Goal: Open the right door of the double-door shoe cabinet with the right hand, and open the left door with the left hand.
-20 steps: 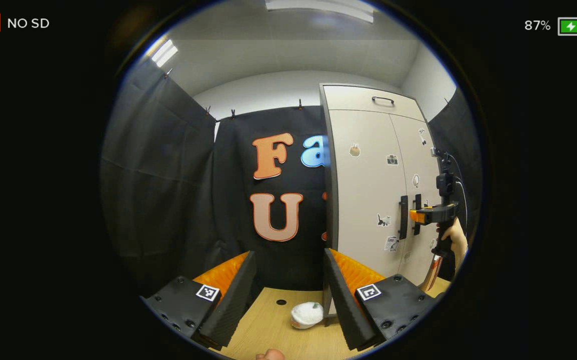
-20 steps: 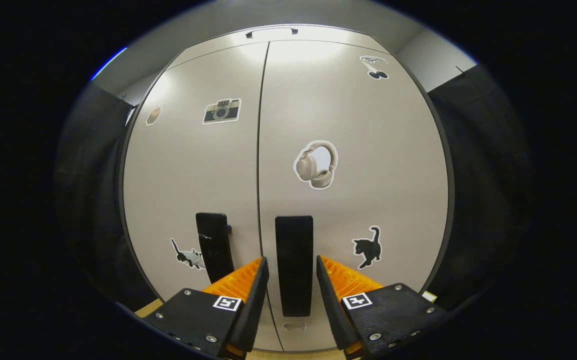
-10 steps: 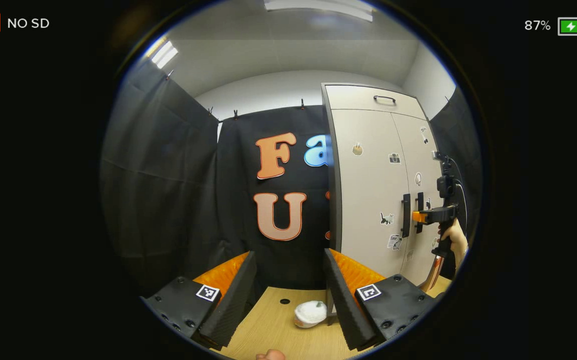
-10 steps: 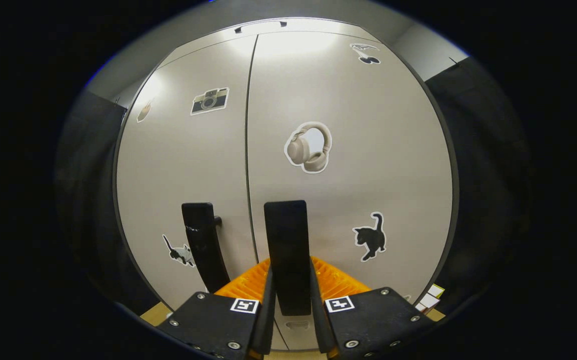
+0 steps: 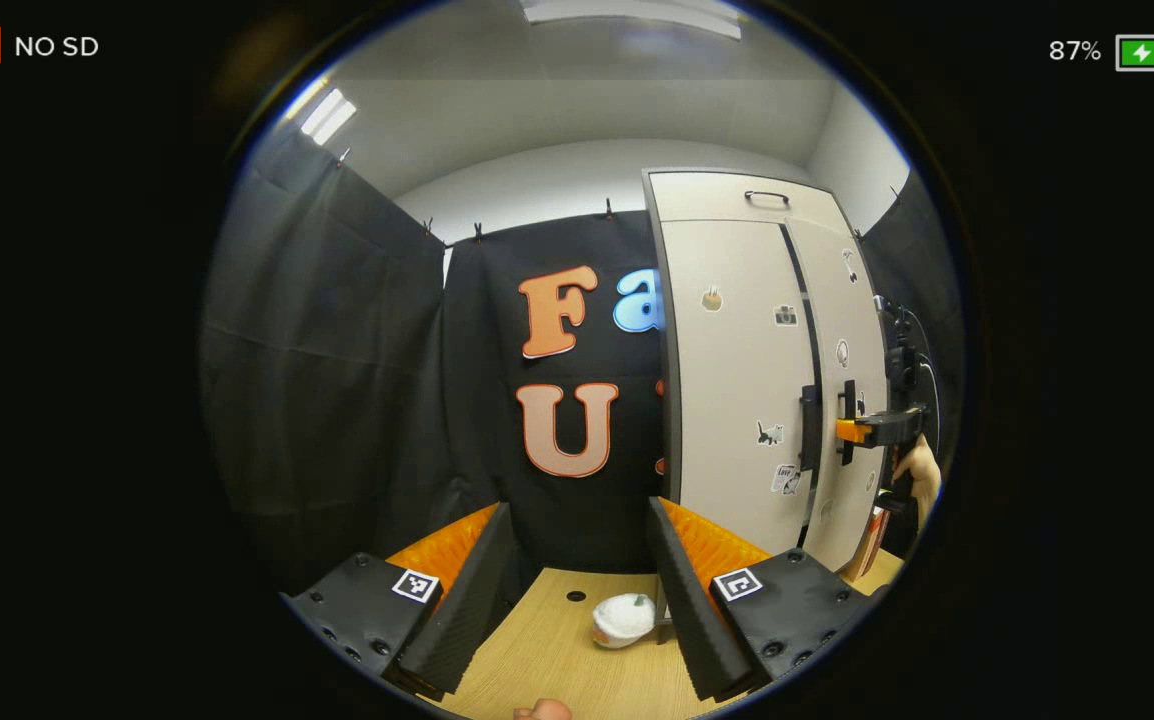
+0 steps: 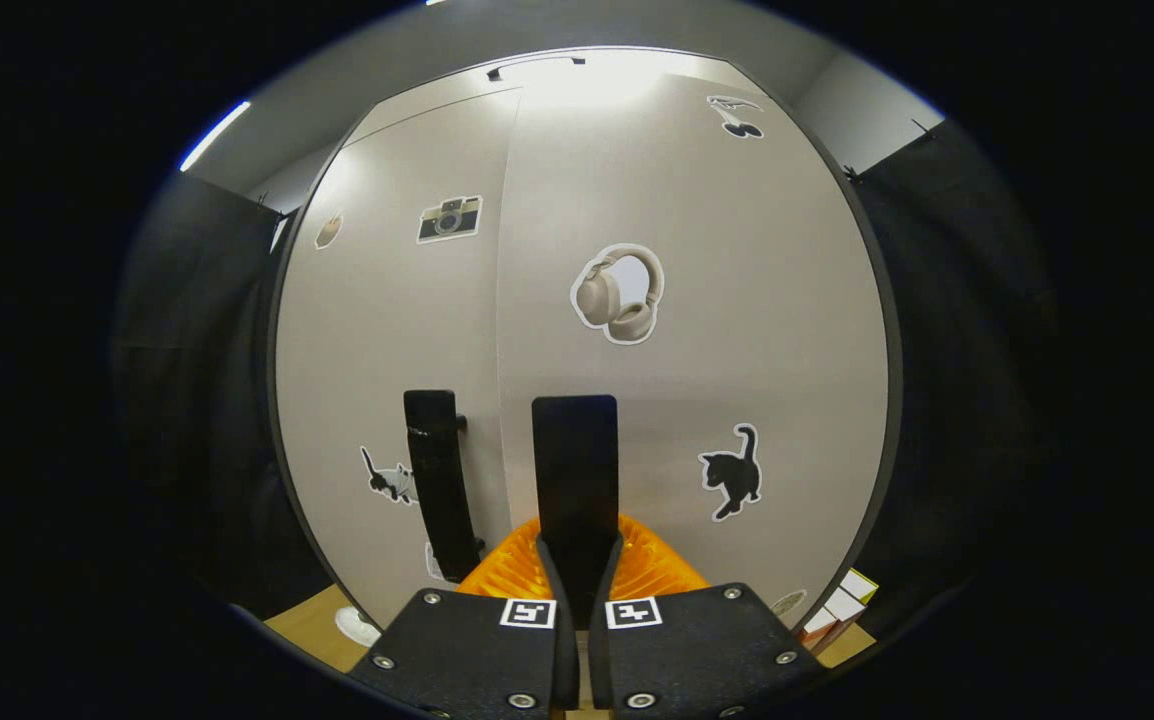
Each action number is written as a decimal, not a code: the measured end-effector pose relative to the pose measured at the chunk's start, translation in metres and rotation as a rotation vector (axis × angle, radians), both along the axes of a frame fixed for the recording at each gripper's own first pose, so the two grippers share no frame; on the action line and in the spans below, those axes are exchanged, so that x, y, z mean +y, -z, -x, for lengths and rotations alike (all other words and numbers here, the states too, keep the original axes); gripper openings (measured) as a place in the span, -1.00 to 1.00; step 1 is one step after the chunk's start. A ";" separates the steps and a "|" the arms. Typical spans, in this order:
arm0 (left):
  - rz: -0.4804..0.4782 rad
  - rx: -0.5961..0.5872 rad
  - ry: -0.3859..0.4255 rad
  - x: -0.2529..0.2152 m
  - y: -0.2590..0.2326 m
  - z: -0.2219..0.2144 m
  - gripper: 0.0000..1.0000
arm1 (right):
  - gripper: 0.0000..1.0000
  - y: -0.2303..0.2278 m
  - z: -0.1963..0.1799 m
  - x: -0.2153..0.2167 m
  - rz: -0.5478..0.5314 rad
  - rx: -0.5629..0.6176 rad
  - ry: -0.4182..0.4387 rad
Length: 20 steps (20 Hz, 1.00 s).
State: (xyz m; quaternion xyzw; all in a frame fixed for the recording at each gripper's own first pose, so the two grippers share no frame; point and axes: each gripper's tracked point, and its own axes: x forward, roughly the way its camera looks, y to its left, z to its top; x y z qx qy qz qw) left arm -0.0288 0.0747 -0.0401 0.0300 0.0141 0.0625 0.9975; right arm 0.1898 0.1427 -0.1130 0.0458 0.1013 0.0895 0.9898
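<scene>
The pale shoe cabinet (image 5: 727, 380) stands to the right in the left gripper view, its doors covered in stickers. My right gripper (image 6: 577, 560) is shut on the black handle (image 6: 574, 460) of the right door (image 6: 737, 330), both fingers pressing its sides. That door stands slightly ajar, with a dark gap (image 5: 813, 330) between the doors. The left door (image 6: 397, 340) is shut, its black handle (image 6: 437, 480) free. My left gripper (image 5: 577, 530) hangs open and empty, well left of the cabinet. From there I see the right gripper (image 5: 847, 431) on the right door's handle (image 5: 849, 405).
A white rounded object (image 5: 623, 620) lies on the wooden floor (image 5: 547, 650) by the cabinet's left front corner. Small boxes (image 6: 837, 612) sit at the cabinet's lower right. Black curtains (image 5: 327, 380) close in the booth. A hand (image 5: 921, 476) holds the right gripper.
My right gripper closed its fingers on the right door's handle and the door has swung slightly out, opening a gap. The left gripper drifted only a little.
</scene>
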 end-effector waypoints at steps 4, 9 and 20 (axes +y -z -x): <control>0.020 0.007 0.031 -0.022 -0.002 0.010 0.63 | -0.92 -0.005 0.025 -0.012 0.019 -0.009 -0.037; 0.077 0.035 0.084 -0.053 0.004 0.018 0.63 | -0.96 -0.012 0.050 -0.029 0.035 -0.011 -0.053; 0.088 0.075 0.094 -0.081 0.021 0.013 0.63 | -0.99 -0.020 0.087 -0.068 0.069 -0.027 -0.018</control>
